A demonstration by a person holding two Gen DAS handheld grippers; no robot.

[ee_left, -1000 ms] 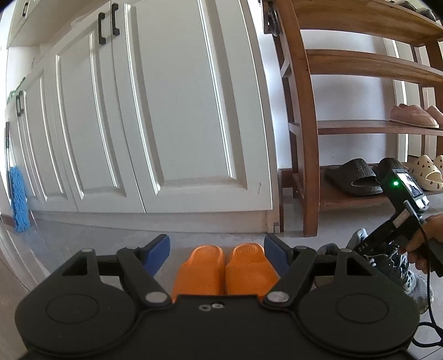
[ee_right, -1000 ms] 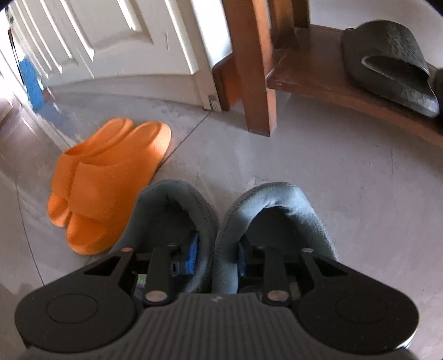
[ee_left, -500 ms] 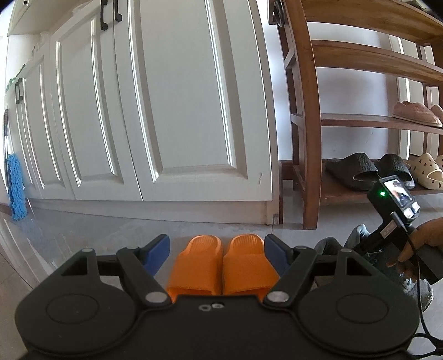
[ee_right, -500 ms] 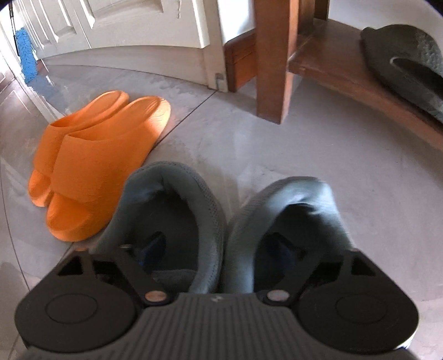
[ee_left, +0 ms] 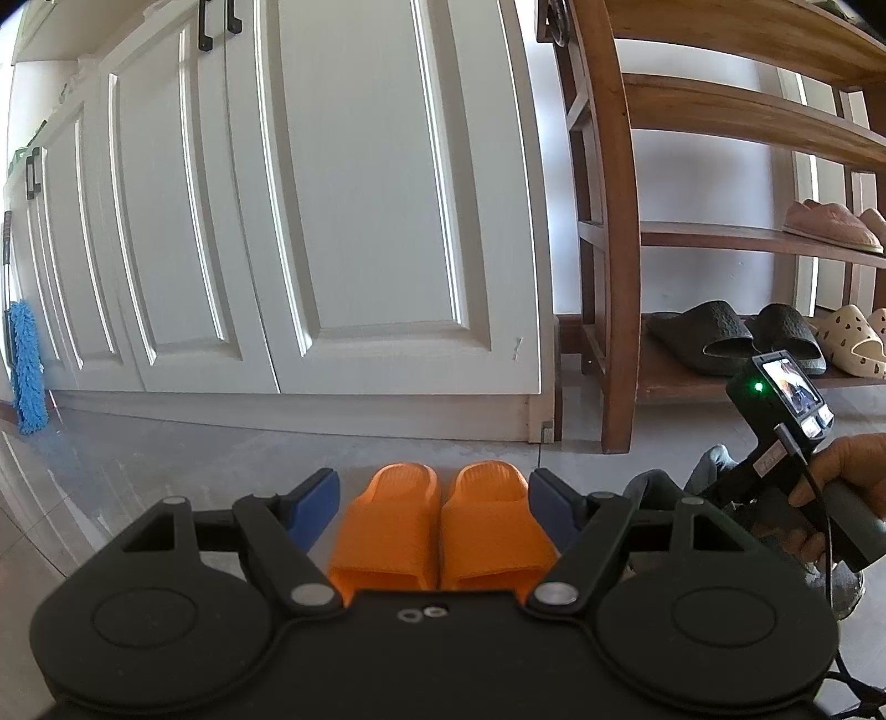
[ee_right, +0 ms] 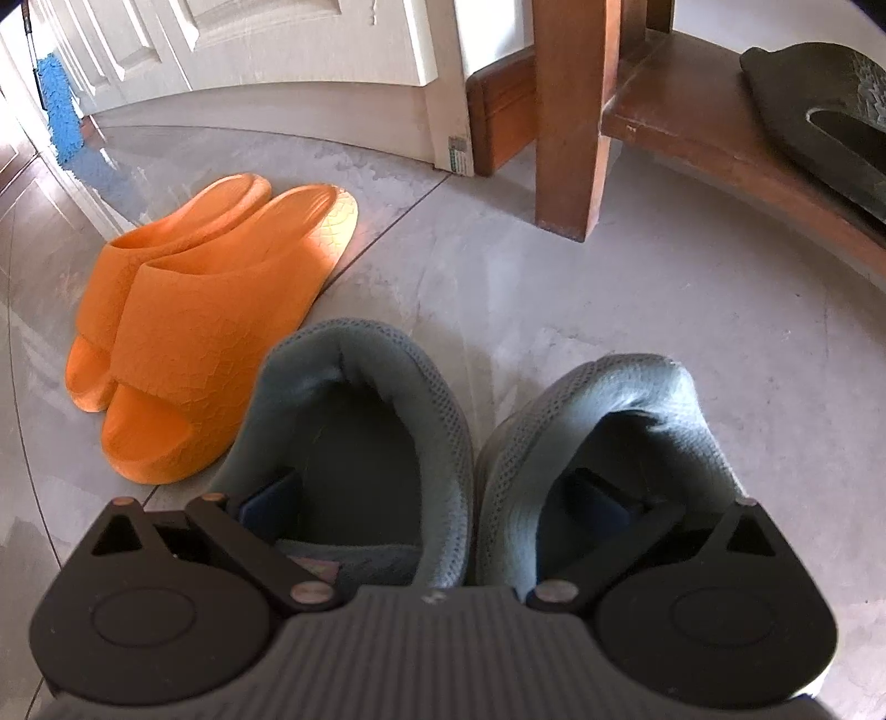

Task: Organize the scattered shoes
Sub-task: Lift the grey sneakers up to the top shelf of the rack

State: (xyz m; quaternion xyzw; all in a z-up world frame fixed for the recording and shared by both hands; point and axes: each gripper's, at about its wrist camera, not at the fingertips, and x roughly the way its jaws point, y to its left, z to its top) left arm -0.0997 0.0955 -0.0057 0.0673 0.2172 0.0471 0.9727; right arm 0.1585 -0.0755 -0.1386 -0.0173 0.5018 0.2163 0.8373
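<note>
Two pairs sit on the floor: soft grey sneakers (ee_right: 476, 459), light and best pinched by their touching collars, inside the right gripper's (ee_right: 437, 498) wide-open jaws, and springy orange slippers (ee_left: 440, 520) between the left gripper's (ee_left: 434, 498) open jaws.

The slides (ee_left: 443, 526) between the left gripper's (ee_left: 434, 501) blue pads (ee_left: 313, 495) are bright orange with a fine crackle texture. Ahead of them the cabinet doors (ee_left: 332, 194) are white with black handles (ee_left: 205, 25). To the right, the shoe rack (ee_left: 614, 277) is reddish-brown wood, holding black slides (ee_left: 703, 338), cream slippers with dark spots (ee_left: 847, 338), and pink slippers (ee_left: 830, 224). Far left hangs a blue duster (ee_left: 25, 368). The sneakers (ee_right: 360, 443) under the right gripper are grey-green mesh. The floor (ee_right: 609, 310) is pale grey marbled tile.
</note>
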